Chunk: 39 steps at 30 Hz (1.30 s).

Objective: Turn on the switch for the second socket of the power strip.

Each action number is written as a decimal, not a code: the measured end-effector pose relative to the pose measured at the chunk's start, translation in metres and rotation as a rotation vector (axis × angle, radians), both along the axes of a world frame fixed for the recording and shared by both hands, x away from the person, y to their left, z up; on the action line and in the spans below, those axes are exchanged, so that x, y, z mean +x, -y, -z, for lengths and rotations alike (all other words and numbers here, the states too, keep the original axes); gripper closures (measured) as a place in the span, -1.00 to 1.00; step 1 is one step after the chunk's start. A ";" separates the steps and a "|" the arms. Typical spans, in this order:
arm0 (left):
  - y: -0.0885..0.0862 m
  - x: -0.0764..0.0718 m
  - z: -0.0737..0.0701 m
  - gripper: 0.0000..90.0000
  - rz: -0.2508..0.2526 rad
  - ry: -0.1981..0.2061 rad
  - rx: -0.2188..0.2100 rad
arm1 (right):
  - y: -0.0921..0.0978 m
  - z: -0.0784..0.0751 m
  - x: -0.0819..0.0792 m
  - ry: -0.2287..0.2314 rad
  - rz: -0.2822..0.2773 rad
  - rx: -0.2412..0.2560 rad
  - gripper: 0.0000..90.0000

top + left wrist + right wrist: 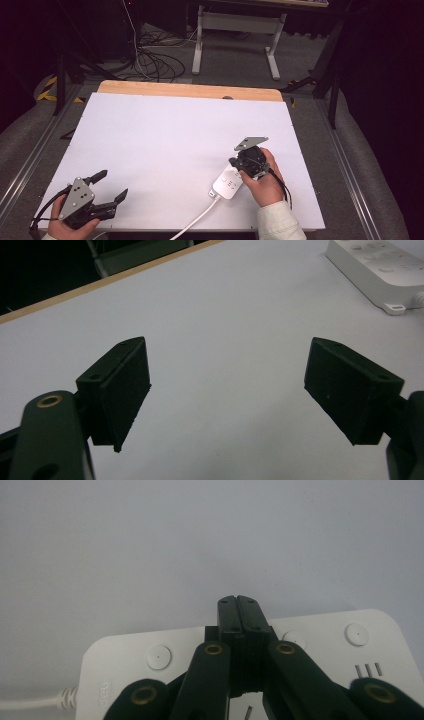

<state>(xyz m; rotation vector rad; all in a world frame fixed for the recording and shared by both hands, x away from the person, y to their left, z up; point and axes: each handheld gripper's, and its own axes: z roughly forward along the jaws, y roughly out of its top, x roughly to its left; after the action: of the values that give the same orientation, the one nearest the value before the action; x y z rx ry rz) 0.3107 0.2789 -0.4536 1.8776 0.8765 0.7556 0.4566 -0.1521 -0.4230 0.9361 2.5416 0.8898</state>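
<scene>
Power strip (229, 183): white, flat, oblong with rounded corners, lying on the white table (170, 145) at its near right, just under the right gripper (248, 163).
Handling, as a judgement: a rigid plastic shell, probably light enough to skid on the smooth board when pushed; the glossy top looks slippery for flat pads.
Where to hold: the two long sides look like the best bite, since the body is thin and stiff; the flat top gives nothing to pinch.
Cable (197, 220): white and soft, leaving the strip's near left end and running off the near table edge; it will likely drag or swing the strip if the body is lifted.
Surface detail: round white buttons (159, 656) along the far edge and a group of narrow socket slots (367, 670) toward one end, seen from the right gripper view.
Right gripper: jaws pressed together with nothing between them, tips over the top of the strip near its button row; contact with the surface cannot be told.
Left gripper (112, 186): jaws spread wide and empty, held at the near left of the table, well apart from the strip.
Left gripper view: the strip's end sits far off at the upper right.
</scene>
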 end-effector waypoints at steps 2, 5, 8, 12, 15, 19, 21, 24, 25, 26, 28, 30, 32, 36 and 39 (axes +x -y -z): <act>0.000 0.000 0.000 -0.58 0.000 0.000 -0.002 | 0.000 0.002 0.001 -0.003 0.006 0.005 1.00; 0.000 0.000 0.000 -0.58 0.001 -0.004 -0.004 | 0.000 0.006 0.001 -0.007 0.011 0.007 1.00; 0.000 0.000 0.000 -0.58 0.001 -0.003 -0.003 | 0.000 0.008 0.001 -0.003 0.012 0.010 1.00; 0.000 0.000 0.000 -0.58 0.001 -0.005 -0.008 | 0.000 0.011 0.000 0.001 0.019 0.009 1.00; 0.000 0.001 0.000 -0.58 0.001 -0.002 -0.005 | 0.001 0.013 -0.002 0.011 0.021 0.012 1.00; 0.000 0.000 0.000 -0.58 0.002 -0.007 -0.011 | 0.001 0.017 -0.004 0.020 0.028 0.015 1.00; 0.000 0.000 0.000 -0.58 0.002 -0.003 -0.005 | 0.001 0.019 -0.004 0.016 0.028 0.012 1.00; 0.000 0.000 0.000 -0.58 0.003 -0.006 -0.007 | 0.000 0.020 -0.004 0.012 0.027 0.008 1.00; 0.000 0.000 0.000 -0.58 0.003 -0.006 -0.006 | 0.000 0.021 -0.003 0.011 0.027 0.005 1.00; 0.000 0.000 0.000 -0.58 0.003 -0.004 -0.004 | 0.000 0.021 -0.004 0.015 0.030 0.001 1.00; 0.000 0.000 0.000 -0.58 0.003 -0.003 -0.005 | 0.000 0.022 -0.004 0.019 0.034 0.001 1.00; 0.000 0.000 0.000 -0.58 0.006 -0.001 -0.006 | 0.000 0.022 -0.004 0.020 0.033 0.001 1.00; 0.000 0.000 0.000 -0.58 0.005 -0.001 -0.008 | 0.000 0.023 -0.004 0.013 0.031 0.000 1.00; 0.000 0.000 0.000 -0.58 0.006 -0.001 -0.006 | -0.001 0.024 -0.005 0.011 0.034 -0.001 1.00; -0.001 0.000 0.000 -0.58 0.004 0.001 -0.007 | 0.000 0.024 -0.005 0.015 0.035 -0.002 1.00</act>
<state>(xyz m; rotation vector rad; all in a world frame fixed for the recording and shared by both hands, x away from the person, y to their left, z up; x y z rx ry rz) 0.3109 0.2796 -0.4531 1.8722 0.8731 0.7505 0.4520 -0.1517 -0.4474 0.9675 2.5053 0.8803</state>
